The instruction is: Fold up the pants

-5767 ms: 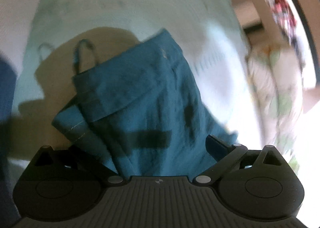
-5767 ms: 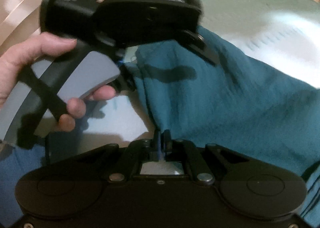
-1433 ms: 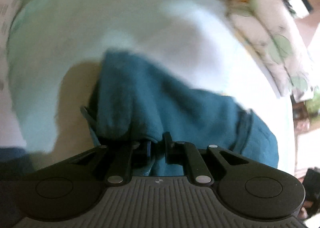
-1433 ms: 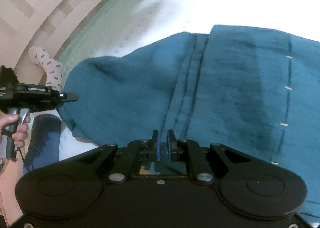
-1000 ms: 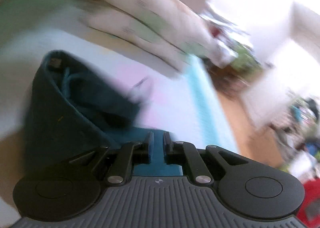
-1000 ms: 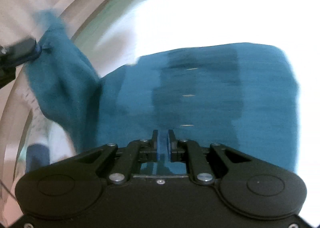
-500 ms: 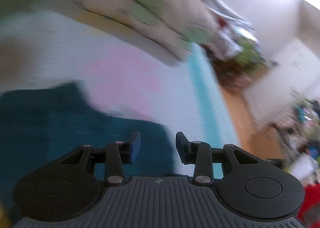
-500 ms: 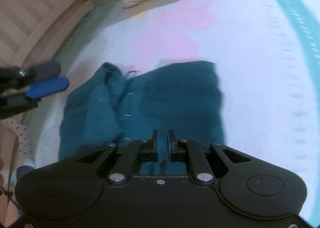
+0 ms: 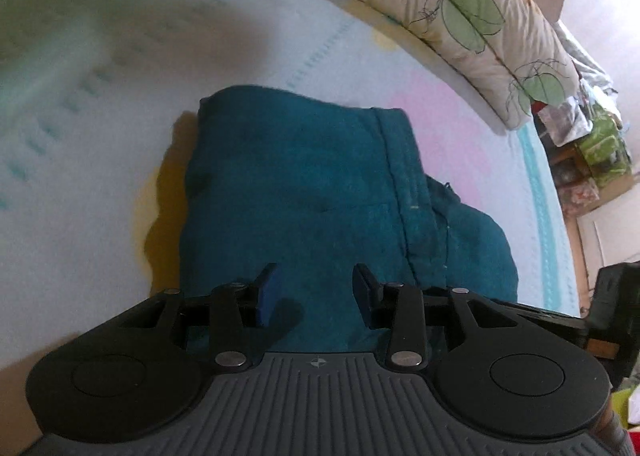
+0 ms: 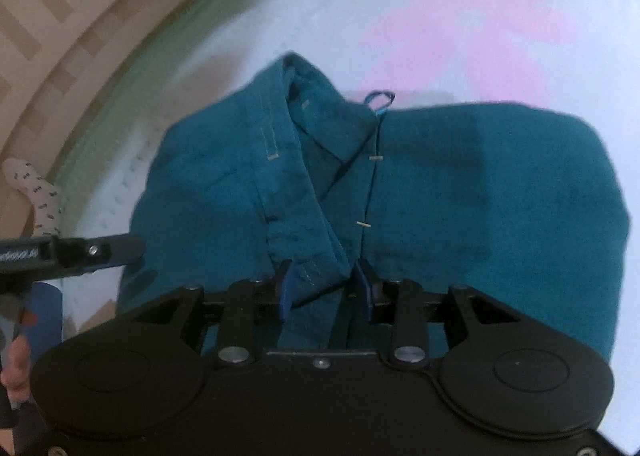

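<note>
Two handheld grippers hover over a pair of teal pants (image 10: 460,192) lying folded into a compact bundle on a pale bedsheet (image 10: 460,28) with pink patches. From the left wrist view, the left gripper (image 9: 316,292) has its blue-padded jaws partly apart above the near edge of the bundle, with nothing pinched between them. A stitched seam runs down the fabric to the right of the jaws. Beyond the pants, at the far right, lies a cream pillow (image 9: 472,16) printed with green leaves.

From the right wrist view, the right gripper (image 10: 325,288) sits at the near edge of the bundle and its jaws are opening. A fold of the waistband lies between the pads, which no longer press on it. A small blue loop (image 10: 380,99) sticks out at the far edge of the pants. The left gripper's finger enters this view from the left, beside the bundle's left edge. A wooden slatted frame (image 10: 60,16) curves along the far left.
</note>
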A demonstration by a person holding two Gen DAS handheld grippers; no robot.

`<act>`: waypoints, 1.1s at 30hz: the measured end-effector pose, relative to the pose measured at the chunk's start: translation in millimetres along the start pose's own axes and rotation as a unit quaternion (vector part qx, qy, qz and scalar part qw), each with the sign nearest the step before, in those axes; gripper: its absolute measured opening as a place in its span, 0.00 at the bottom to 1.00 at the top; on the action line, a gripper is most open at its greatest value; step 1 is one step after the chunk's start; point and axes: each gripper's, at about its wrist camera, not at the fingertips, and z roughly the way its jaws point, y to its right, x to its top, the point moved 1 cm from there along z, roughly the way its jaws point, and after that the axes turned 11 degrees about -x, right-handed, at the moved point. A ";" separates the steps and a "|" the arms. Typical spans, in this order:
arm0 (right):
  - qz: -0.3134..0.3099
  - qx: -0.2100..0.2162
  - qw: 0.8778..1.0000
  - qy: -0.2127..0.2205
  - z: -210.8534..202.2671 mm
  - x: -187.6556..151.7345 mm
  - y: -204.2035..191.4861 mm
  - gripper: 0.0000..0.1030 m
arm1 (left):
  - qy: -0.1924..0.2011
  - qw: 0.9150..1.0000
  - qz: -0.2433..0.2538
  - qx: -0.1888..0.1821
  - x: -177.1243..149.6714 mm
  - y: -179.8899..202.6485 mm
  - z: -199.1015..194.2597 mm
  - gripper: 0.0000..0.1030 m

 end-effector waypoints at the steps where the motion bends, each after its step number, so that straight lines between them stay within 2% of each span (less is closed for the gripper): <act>1: 0.002 0.002 1.000 0.000 1.1 0.1 -1.1 0.44 | 0.002 1.000 -0.001 0.001 0.5 -1.1 1.2 0.37; 2: 0.006 0.005 1.000 0.002 1.0 -0.3 -1.0 0.44 | 0.006 1.000 -0.002 0.002 -3.9 -7.6 -6.2 0.37; 3: 0.010 0.010 1.000 0.004 0.7 -0.3 -0.9 0.37 | 0.011 1.000 -0.004 0.003 -3.4 -9.2 -7.6 0.37; 4: 0.009 0.017 1.000 0.006 0.8 0.7 -1.9 0.09 | 0.015 1.000 -0.007 0.004 -1.3 -11.8 -8.8 0.37; 7: -0.021 0.015 1.000 0.017 -10.1 3.9 -11.2 0.10 | 0.028 0.999 -0.014 0.005 1.5 -14.3 -8.3 0.37; 8: -0.048 0.008 0.998 0.031 -18.9 8.7 -20.2 0.10 | 0.034 0.999 -0.015 0.007 2.9 -15.8 -9.2 0.37; 12: -0.110 0.000 0.987 0.116 -60.4 42.1 -45.3 0.10 | 0.048 0.999 -0.015 0.002 4.6 -12.9 -13.0 0.37; 14: -0.126 -0.023 0.980 0.151 -70.6 64.0 -48.8 0.10 | 0.049 0.999 -0.010 -0.004 4.8 -9.1 -10.4 0.38; 16: -0.130 -0.052 0.980 0.140 -59.2 80.7 -42.5 0.10 | 0.041 0.999 -0.005 -0.013 3.9 -4.6 -2.9 0.38; 19: -0.112 -0.084 0.986 0.090 -19.6 88.3 -20.7 0.10 | 0.021 1.000 0.000 -0.018 0.2 -2.4 15.0 0.38; 21: -0.096 -0.099 0.989 0.055 3.0 84.9 -4.5 0.16 | -0.008 1.000 -0.004 -0.017 -5.1 -4.4 31.9 0.38; 23: -0.070 -0.091 0.992 0.051 4.6 80.6 11.0 0.31 | -0.034 0.999 -0.002 -0.020 -10.3 -6.9 45.2 0.38; 25: -0.028 -0.073 0.995 0.064 -7.9 76.6 24.8 0.51 | -0.039 0.999 0.010 -0.018 -13.3 -7.6 51.7 0.38; 29: 0.004 -0.032 0.997 0.068 -22.1 71.3 34.7 0.59 | -0.034 0.999 -0.008 -0.034 -10.0 -13.7 49.8 0.38; 33: 0.017 -0.007 0.999 0.030 0.2 70.7 34.9 0.59 | -0.028 0.998 -0.020 -0.045 -10.0 -19.1 44.6 0.38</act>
